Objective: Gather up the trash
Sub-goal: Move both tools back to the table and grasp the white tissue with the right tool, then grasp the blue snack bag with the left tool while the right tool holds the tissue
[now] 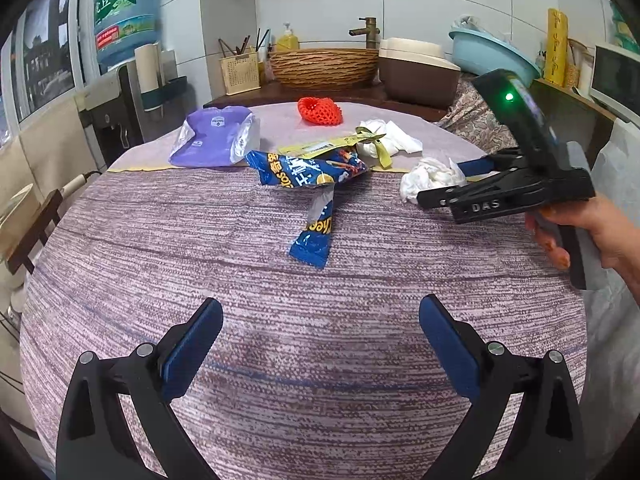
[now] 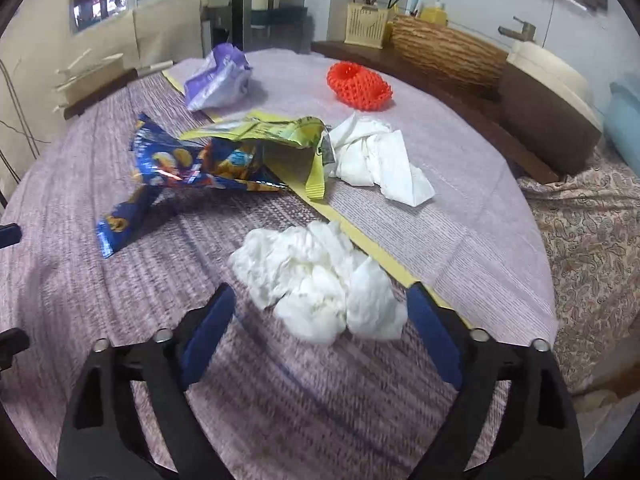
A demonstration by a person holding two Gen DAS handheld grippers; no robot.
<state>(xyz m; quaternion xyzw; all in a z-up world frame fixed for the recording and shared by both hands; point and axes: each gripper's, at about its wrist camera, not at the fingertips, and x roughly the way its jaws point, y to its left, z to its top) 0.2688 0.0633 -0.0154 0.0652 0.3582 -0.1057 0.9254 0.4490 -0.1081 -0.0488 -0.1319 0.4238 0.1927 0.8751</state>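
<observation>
The blue basin [image 1: 494,54] seems to hold crumpled plastic. The right gripper [image 2: 320,312], spread wide, straddles the crumpled tissue [image 2: 320,280] near the tablecloth [image 1: 280,320]'s right edge. The left gripper [image 1: 320,332], also spread, hovers over bare cloth short of the blue wrapper [image 1: 312,216].

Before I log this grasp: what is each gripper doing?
Left gripper: open, holding nothing.
Right gripper: open, jaws either side of the crumpled tissue.

Crumpled tissue [image 2: 320,280] nearest on tablecloth [image 2: 120,280]; snack wrappers [image 2: 200,168] behind-left; foam net [image 2: 358,85] farthest back.
</observation>
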